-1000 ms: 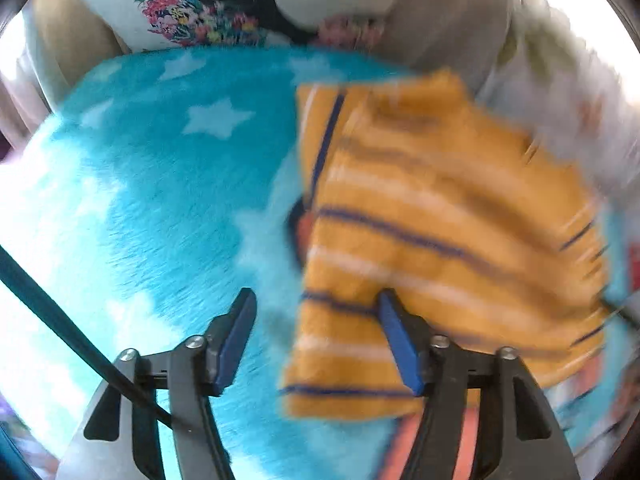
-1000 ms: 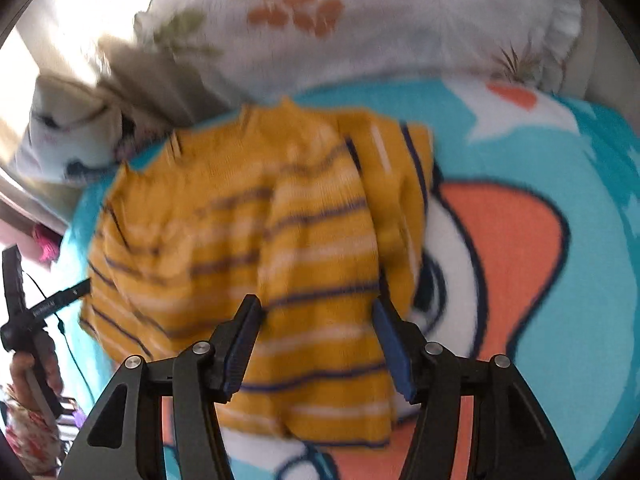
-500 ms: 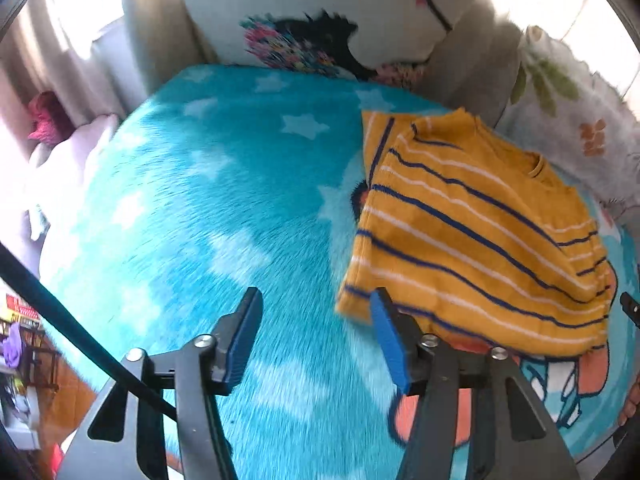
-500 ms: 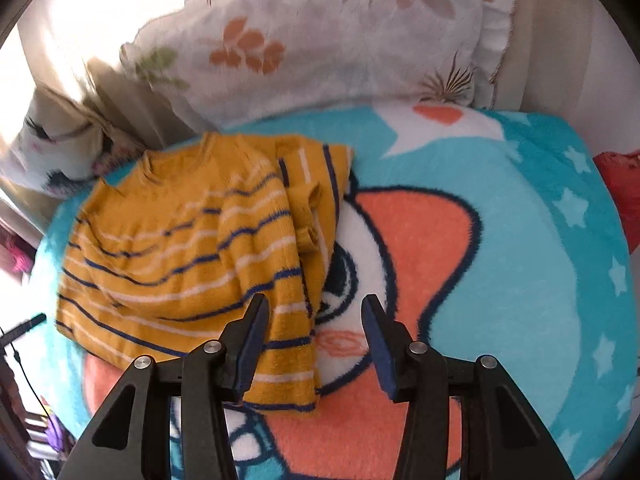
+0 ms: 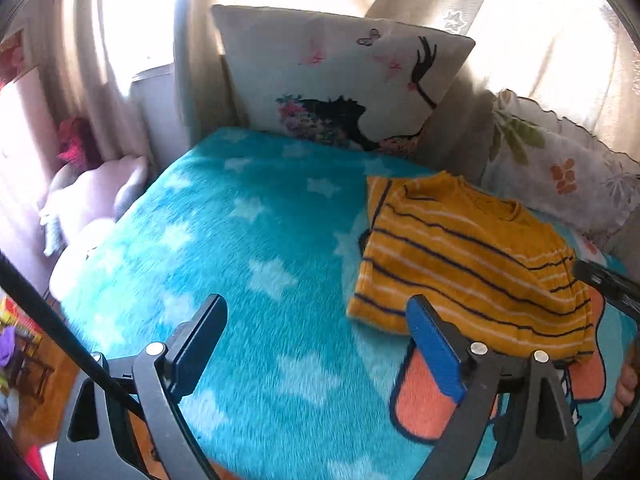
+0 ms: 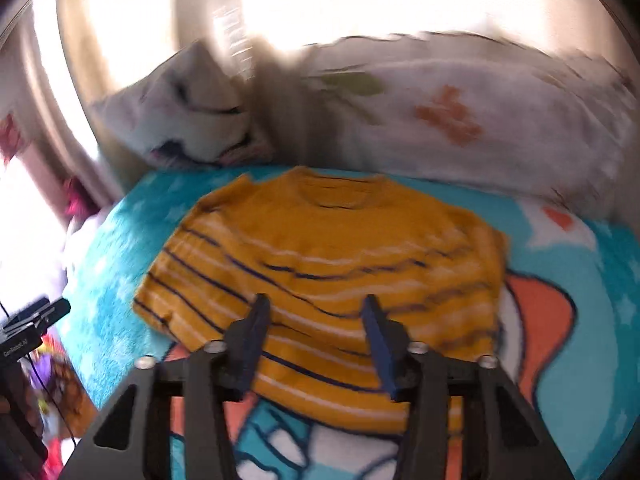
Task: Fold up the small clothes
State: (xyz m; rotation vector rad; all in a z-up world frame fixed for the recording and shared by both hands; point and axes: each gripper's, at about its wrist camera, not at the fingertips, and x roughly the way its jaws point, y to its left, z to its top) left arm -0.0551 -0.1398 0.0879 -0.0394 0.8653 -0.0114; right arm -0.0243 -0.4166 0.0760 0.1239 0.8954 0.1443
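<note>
Lying mid-frame on the blanket (image 6: 592,360), the shirt (image 6: 332,264) is half folded; both spread grippers, left gripper (image 5: 316,340) and right gripper (image 6: 316,328), are empty, so its bottom edge probably must be pinched next.

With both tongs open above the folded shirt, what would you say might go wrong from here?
1. The shirt lies on a fluffy blanket; tongs closing low may pinch the pile along with the cloth.
2. Its folded-in sleeve edge sits loose, so a one-sided pull by the left tongs may undo the fold.
3. The right tongs view is blurred, so their aim at the hem is uncertain.
</note>
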